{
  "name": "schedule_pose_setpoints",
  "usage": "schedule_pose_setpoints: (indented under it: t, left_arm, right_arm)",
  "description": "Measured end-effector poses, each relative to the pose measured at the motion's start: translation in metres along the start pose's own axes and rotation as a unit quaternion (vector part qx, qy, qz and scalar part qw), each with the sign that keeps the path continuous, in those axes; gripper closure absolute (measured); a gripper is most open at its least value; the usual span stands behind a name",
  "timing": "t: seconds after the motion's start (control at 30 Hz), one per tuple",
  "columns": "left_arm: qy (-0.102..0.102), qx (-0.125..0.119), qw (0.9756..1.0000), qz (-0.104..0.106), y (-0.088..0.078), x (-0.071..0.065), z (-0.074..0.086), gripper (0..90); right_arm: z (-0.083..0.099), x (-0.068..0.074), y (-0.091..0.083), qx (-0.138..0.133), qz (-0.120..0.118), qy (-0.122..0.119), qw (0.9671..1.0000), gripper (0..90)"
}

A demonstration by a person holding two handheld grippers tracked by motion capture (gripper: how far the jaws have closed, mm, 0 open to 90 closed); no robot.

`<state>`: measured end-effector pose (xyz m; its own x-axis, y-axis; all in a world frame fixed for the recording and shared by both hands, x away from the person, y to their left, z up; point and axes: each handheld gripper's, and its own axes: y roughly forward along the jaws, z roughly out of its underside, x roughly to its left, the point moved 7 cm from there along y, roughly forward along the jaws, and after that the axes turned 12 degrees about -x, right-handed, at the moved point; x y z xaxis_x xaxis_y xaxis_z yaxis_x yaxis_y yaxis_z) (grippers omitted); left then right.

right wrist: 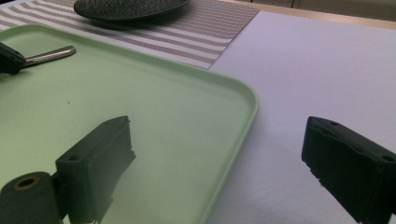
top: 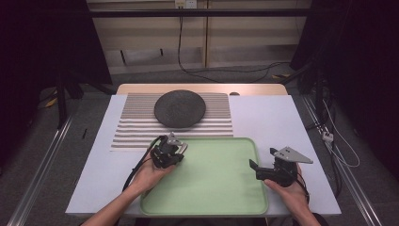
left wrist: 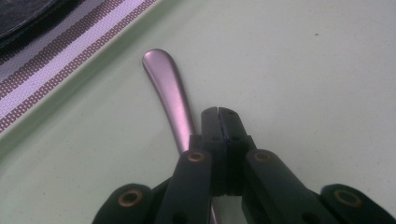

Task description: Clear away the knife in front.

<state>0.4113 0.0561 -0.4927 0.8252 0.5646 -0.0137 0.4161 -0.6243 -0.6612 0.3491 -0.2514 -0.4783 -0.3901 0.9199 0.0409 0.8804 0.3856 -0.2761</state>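
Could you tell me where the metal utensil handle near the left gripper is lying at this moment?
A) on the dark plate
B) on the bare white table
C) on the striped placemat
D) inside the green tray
D: the metal utensil handle lies on the green tray floor, with the left gripper shut right beside it.

- Tray (top: 221,197): pale mint green, plain.
- Mat (top: 136,129): brown-grey and white stripes, woven texture.
- Plate (top: 179,108): dark charcoal, speckled.
- Handle (left wrist: 166,86): shiny silver metal with a mauve sheen.
- Table (top: 277,117): white top, light wood edge at the far end.
- Left gripper (left wrist: 218,113): black, with copper-coloured rivets.
- Right gripper (right wrist: 215,158): black, grey plate on top.
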Motion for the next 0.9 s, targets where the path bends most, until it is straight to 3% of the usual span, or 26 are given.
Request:
schedule_pose_setpoints:
  t: [0.33, 0.47, 0.6, 0.67, 0.7, 0.73, 0.77, 0.9]
  left_arm:
    - [0.011, 0.001, 0.9999, -0.006, -0.003, 0.004, 0.003, 90.0]
    - [0.013, -0.003, 0.9999, 0.006, -0.003, 0.006, 0.004, 90.0]
    - [0.041, 0.007, 0.9990, -0.012, -0.006, 0.009, 0.005, 90.0]
    - [0.031, 0.014, 0.9992, -0.021, -0.007, 0.009, 0.006, 90.0]
    - [0.012, 0.020, 0.9994, -0.023, -0.009, 0.011, 0.006, 90.0]
    - [0.012, 0.020, 0.9994, -0.023, -0.009, 0.011, 0.006, 90.0]
    - [-0.003, 0.020, 0.9997, -0.015, -0.009, 0.013, 0.007, 90.0]
    - [-0.016, 0.027, 0.9994, -0.014, -0.011, 0.015, 0.008, 90.0]
  right_arm:
    - [-0.001, 0.001, -0.001, -0.003, -0.001, -0.002, 1.0000, 8.6]
    - [0.000, 0.001, -0.001, -0.001, -0.001, 0.000, 1.0000, 8.6]
    - [0.000, 0.001, -0.001, -0.001, -0.002, -0.001, 1.0000, 8.6]
    - [0.000, 0.001, -0.001, -0.001, -0.001, -0.001, 1.0000, 8.6]
    - [0.000, 0.001, -0.001, -0.001, -0.001, -0.001, 1.0000, 8.6]
    - [0.000, 0.001, -0.001, -0.001, -0.001, -0.001, 1.0000, 8.6]
    - [0.000, 0.001, -0.001, -0.001, -0.001, -0.001, 1.0000, 8.6]
    - [0.000, 0.001, 0.000, -0.001, -0.002, 0.000, 1.0000, 8.6]
